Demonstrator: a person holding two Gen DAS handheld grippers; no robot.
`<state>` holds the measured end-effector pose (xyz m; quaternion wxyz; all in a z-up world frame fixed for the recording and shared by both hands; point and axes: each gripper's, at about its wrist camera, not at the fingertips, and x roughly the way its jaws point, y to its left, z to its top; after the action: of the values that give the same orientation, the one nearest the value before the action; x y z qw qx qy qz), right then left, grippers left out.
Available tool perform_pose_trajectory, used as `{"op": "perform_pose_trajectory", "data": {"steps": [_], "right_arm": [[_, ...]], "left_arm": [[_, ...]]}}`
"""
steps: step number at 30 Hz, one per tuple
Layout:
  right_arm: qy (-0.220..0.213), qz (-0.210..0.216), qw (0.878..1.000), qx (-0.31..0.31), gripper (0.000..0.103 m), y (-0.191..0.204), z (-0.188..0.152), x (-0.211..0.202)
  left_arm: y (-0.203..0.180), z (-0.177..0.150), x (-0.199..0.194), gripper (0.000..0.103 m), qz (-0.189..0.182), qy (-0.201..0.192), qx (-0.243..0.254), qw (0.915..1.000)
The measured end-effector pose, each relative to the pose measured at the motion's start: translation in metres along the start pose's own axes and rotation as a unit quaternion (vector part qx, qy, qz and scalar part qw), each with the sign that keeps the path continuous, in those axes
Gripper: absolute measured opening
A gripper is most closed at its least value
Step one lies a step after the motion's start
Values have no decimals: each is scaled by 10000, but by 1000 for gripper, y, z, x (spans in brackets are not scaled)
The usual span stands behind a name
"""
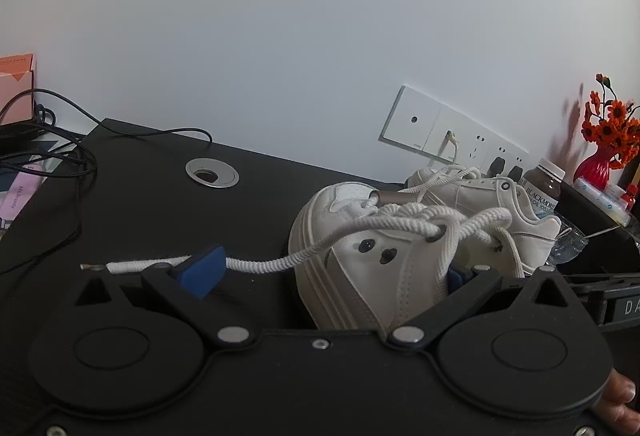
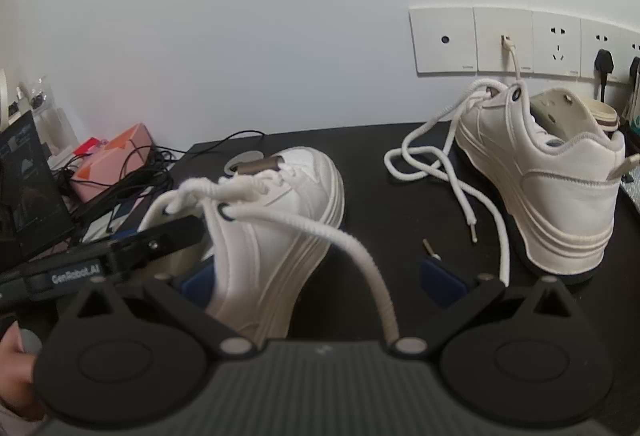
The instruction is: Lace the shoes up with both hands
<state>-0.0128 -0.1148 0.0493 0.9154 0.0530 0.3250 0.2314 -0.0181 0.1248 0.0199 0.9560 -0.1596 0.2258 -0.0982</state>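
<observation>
A plain white wall [image 1: 280, 36] rises behind a black desk [image 1: 160, 172] with a round metal cable grommet [image 1: 212, 173] set into its top. A row of white wall sockets [image 2: 532, 40] sits low on the wall, two apparently holding black plugs, under soft, even light.

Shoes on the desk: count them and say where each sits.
2. One shoe stands close, straddled by both grippers' open fingers. The other shoe sits farther back right, near the wall sockets. No others show.
</observation>
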Motion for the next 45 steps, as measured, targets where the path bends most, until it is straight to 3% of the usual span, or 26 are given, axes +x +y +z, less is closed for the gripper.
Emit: {"op": "perform_pose_trajectory", "data": {"steps": [14,30,33,39,42,45], "right_arm": [[-73,-16,10000,-25,102,2,0,-3],[-563,121,9981,219,102,-3,-2,-13],[-890,224,9953,304,102,-6,-6,-20],[-1518,565,9783,1293,102,-35,-12,-30],[-1412,790,9645,2085,102,-57,-11,-24],[-1167,800,9585,2473,103,-69,-10,-17]], "left_arm": [[-6,1,-2,103,118,-24,185,9998],[-13,3,-9,103,24,-271,339,9991],[-14,2,-11,103,-2,-315,352,9989],[-19,1,-14,103,-23,-424,494,9979],[-22,2,-20,103,-73,-596,598,9964],[-26,2,-23,103,-64,-766,723,9944]]}}
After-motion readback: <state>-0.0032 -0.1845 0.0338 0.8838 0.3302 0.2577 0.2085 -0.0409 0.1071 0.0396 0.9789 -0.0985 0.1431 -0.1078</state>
